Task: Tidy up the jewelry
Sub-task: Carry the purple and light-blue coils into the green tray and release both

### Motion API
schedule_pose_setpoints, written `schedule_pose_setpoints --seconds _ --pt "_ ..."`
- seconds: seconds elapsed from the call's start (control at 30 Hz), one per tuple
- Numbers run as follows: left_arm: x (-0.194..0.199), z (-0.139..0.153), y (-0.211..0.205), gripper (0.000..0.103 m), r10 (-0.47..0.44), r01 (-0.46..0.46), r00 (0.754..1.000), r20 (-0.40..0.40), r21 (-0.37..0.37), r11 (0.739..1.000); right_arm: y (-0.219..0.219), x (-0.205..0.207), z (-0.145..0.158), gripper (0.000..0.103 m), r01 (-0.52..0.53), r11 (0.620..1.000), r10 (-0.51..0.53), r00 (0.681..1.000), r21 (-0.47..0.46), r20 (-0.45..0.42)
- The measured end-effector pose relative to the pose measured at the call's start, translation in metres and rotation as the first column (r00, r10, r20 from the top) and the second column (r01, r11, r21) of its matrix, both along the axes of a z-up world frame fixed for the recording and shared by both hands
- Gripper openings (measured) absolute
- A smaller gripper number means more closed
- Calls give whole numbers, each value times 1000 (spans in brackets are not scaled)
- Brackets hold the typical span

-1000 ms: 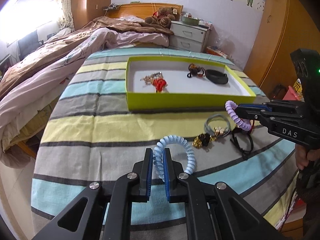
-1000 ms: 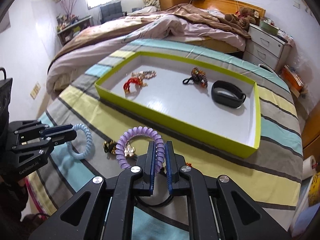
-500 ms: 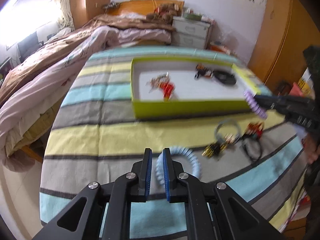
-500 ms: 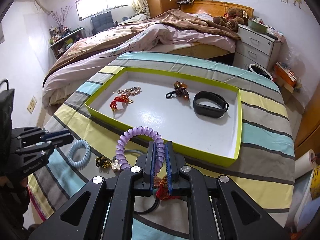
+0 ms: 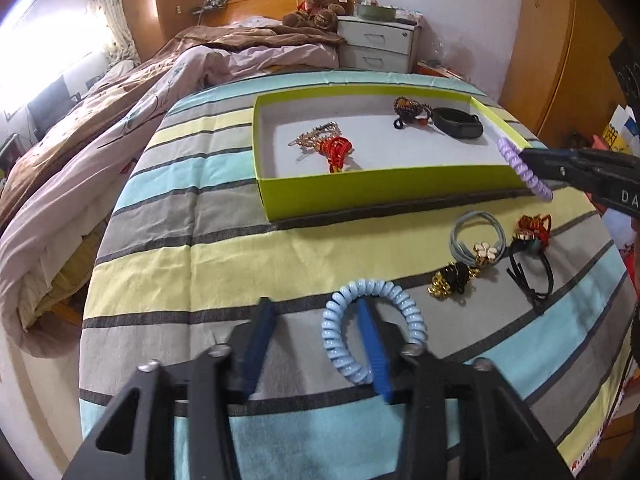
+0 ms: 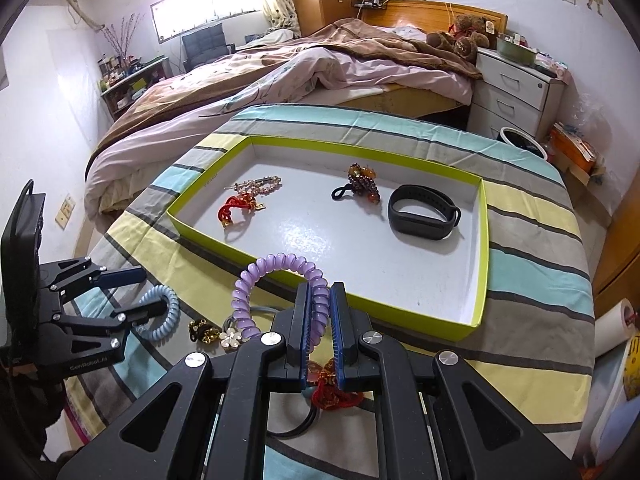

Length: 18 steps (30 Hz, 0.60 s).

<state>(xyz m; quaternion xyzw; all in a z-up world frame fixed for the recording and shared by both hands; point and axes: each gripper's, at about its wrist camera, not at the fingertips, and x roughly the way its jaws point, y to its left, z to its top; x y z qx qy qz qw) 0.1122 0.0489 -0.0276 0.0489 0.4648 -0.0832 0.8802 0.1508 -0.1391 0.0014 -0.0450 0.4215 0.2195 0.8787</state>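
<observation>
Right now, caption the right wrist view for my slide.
Right gripper holds purple coil tie near green tray.

Two low wrist views, both facing the shared green tray [image 5: 380,196] [image 6: 478,324].

Daylight pours in from the window [image 6: 208,10] at the far end of the room, blown out to white in both views, and it washes the wall beside it in glare. The white floor of the tray [image 6: 340,236] carries a soft sheen and short, faint shadows under the pieces lying in it. Both pictures are sharp at the centre, bend strongly toward the edges, and end in dark rounded corners.
</observation>
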Motion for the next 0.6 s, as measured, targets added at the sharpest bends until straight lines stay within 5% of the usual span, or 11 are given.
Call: schedule_pose_setpoints --seconds 0.07,0.13,0.4,0.6 --pt "1 1 4 16 16 -16 1000 6 4 1000 0 0 0 10 -3 1000 3 1000 1 -3" --pt "3 2 11 10 31 -31 999 5 0 1000 0 1 -1 10 -3 1000 3 1000 1 -4" --pt "0 8 21 9 55 -54 998 14 -60 997 -1 2 -1 10 6 1000 -6 1000 6 -3" --pt "2 40 16 9 24 -16 996 80 -102 995 -7 6 8 10 27 1000 -27 1000 8 14"
